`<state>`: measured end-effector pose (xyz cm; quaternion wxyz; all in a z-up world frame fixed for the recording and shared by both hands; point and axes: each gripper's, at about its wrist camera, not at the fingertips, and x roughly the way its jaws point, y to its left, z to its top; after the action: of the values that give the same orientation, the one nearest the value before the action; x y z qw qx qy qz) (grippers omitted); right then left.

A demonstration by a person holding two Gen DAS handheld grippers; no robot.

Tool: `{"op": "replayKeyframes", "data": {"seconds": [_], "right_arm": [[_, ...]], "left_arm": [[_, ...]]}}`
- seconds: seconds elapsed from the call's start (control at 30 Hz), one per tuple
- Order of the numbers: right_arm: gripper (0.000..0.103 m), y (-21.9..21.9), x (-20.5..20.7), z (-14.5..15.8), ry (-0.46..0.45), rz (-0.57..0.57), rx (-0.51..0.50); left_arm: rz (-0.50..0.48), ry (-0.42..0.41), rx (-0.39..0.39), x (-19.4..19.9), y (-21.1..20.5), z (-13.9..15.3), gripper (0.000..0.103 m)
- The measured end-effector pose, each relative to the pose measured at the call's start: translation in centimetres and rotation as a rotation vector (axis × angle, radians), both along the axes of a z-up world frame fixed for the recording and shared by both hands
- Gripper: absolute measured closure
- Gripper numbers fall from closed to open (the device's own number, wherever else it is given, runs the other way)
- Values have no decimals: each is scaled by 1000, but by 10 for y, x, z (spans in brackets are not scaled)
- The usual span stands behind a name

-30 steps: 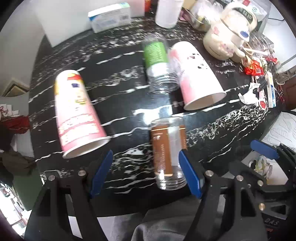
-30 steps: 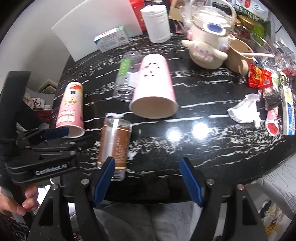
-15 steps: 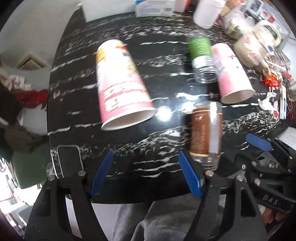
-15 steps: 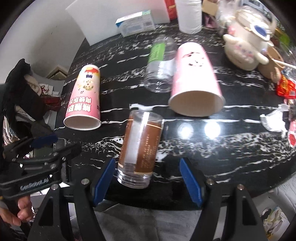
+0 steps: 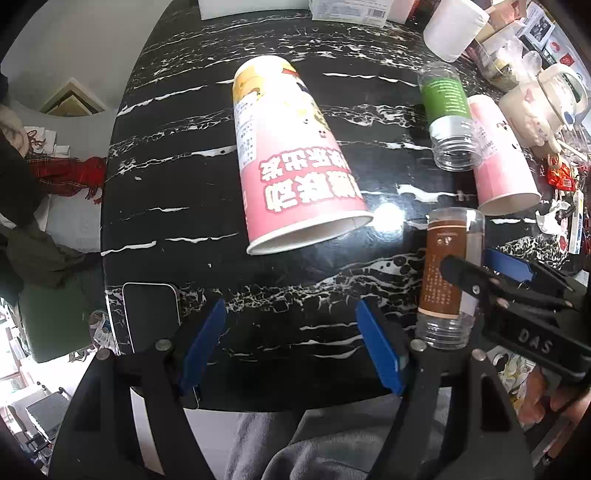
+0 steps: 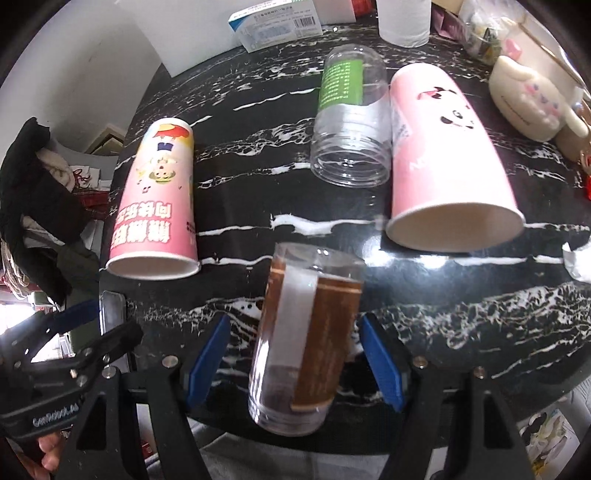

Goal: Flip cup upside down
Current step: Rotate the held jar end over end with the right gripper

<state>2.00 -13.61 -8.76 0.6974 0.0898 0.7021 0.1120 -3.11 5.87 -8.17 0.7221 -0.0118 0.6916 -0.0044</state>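
Several cups lie on their sides on the black marble table [image 5: 166,177]. A clear cup with a brown label [image 6: 303,343] lies between the blue pads of my open right gripper [image 6: 295,358], mouth toward the camera; it also shows in the left wrist view [image 5: 448,284]. A pink cartoon paper cup [image 5: 291,155] lies ahead of my open, empty left gripper [image 5: 291,343]; it also shows in the right wrist view [image 6: 159,206]. A clear cup with a green label [image 6: 349,114] and a pink panda cup [image 6: 447,155] lie side by side farther back.
A phone [image 5: 151,317] lies at the near left table edge. A white box [image 6: 275,24], a paper roll [image 6: 404,16], a white teapot [image 5: 543,99] and small clutter stand at the back and right. Crumpled paper [image 6: 578,262] lies at the right.
Both grippers have moved in toward the table. The right gripper's pads now stand on either side of the brown-label cup. The left gripper has swung left toward the cartoon paper cup.
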Motion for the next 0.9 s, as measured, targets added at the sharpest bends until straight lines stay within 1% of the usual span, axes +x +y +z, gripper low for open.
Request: {"op": "replayKeyframes", "data": {"seconds": [0.1, 0.23, 0.43, 0.47, 0.57, 0.63, 0.7, 0.8, 0.9], "right_arm": [[31, 5, 7, -9, 22, -14, -17], [31, 13, 14, -14, 22, 4, -39], [31, 19, 20, -28, 53, 10, -64], [32, 19, 20, -29, 52, 11, -66], [42, 20, 21, -32, 59, 11, -69], [42, 19, 21, -35, 67, 2, -60], [43, 18, 21, -35, 72, 0, -55], [43, 16, 20, -32, 55, 5, -57], [43, 13, 16, -22, 27, 10, -46]], "left_arm": [[0, 4, 1, 3, 2, -3, 30], [-5, 3, 4, 5, 3, -4, 30], [-16, 3, 9, 8, 1, -6, 30], [-18, 4, 9, 8, 1, -6, 30], [-18, 6, 9, 8, 1, -7, 30], [-20, 8, 10, 8, 0, -8, 30], [-21, 10, 11, 8, -1, -9, 30], [-25, 5, 10, 7, -2, -7, 30], [-31, -2, 9, 7, -4, -3, 30]]}}
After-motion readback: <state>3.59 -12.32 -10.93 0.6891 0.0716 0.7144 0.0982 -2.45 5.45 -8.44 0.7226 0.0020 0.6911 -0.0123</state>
